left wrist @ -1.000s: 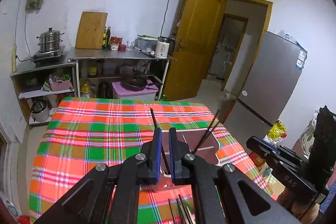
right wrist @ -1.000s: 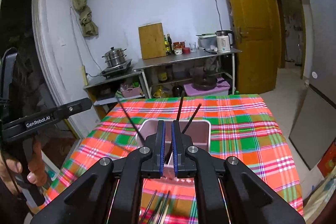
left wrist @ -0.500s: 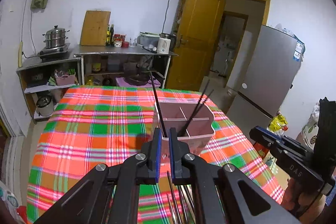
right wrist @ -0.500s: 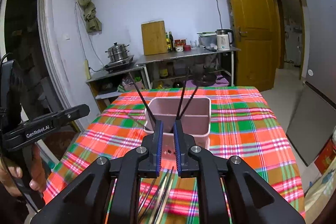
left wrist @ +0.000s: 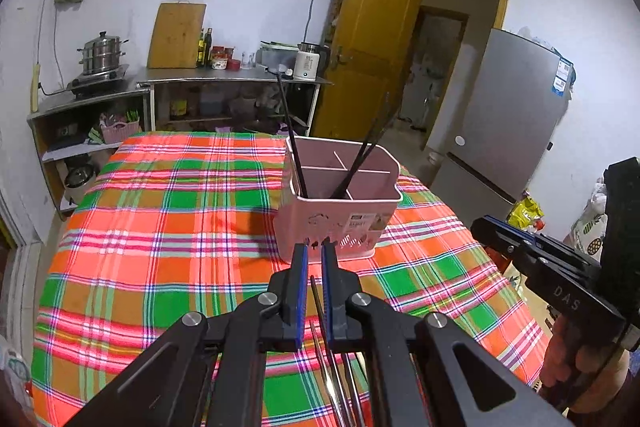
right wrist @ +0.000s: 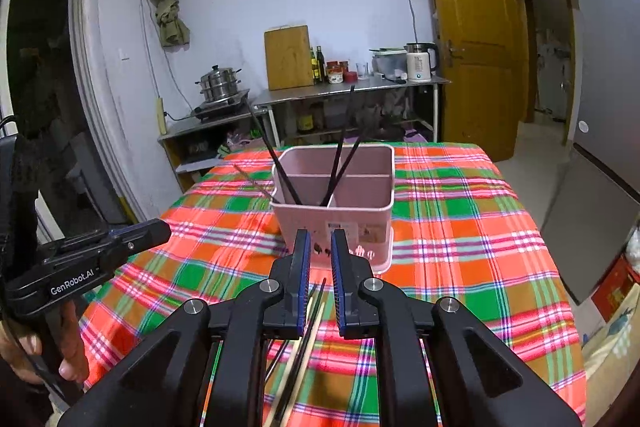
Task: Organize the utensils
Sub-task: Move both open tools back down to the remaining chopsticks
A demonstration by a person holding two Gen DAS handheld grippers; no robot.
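A pink divided utensil holder [left wrist: 340, 211] stands on the plaid tablecloth; it also shows in the right wrist view [right wrist: 340, 215]. Three black chopsticks [left wrist: 294, 151] lean inside it [right wrist: 340, 155]. Several loose chopsticks [left wrist: 332, 379] lie on the cloth near the front edge, under both grippers [right wrist: 304, 343]. My left gripper [left wrist: 314, 267] hovers above them, jaws a narrow gap apart and empty. My right gripper [right wrist: 320, 259] hovers likewise, slightly open and empty. Each gripper shows at the side of the other's view.
The table with the plaid cloth [left wrist: 168, 227] fills the foreground. Behind it stand a metal shelf [left wrist: 224, 83] with a kettle, bottles and cutting board, and a stove with a steel pot [left wrist: 102, 55]. A fridge [left wrist: 508, 115] and open door are at the right.
Both grippers have pulled back and risen from the holder toward the table's near edge. The loose chopsticks have come into view beneath them. The jaws have opened slightly.
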